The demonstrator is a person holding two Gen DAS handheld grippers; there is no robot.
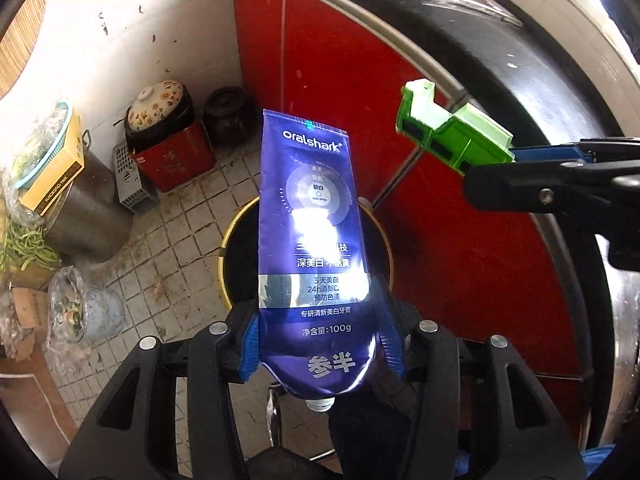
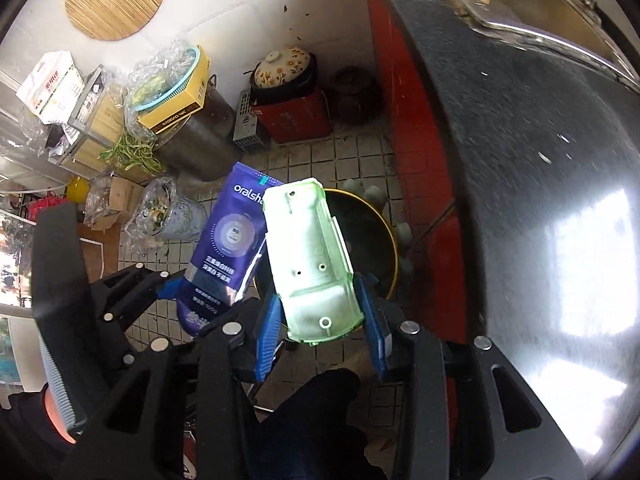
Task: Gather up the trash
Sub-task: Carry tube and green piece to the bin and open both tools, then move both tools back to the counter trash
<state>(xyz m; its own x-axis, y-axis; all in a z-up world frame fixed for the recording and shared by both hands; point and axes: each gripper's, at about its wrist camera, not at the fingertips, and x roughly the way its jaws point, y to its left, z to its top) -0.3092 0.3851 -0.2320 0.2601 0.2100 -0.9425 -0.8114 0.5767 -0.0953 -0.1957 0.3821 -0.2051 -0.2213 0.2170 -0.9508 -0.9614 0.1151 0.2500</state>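
Note:
My left gripper [image 1: 320, 344] is shut on a blue "oralshark" toothpaste tube [image 1: 310, 236] and holds it upright, cap end down, above a round black bin with a yellow rim [image 1: 224, 256]. My right gripper [image 2: 322, 326] is shut on a green toy car shell [image 2: 310, 260], underside toward the camera, over the same bin [image 2: 376, 248]. The car shell [image 1: 448, 132] also shows in the left wrist view at the upper right. The tube [image 2: 224, 244] also shows in the right wrist view, left of the car shell.
Red cabinet doors [image 1: 360, 80] and a dark counter edge [image 1: 520, 80] stand to the right. Against the white wall are a floral lidded pot on a red box [image 1: 168, 140], a dark jar [image 1: 230, 114], a metal pot [image 1: 88, 208] and bagged scraps [image 1: 76, 308] on the tiled floor.

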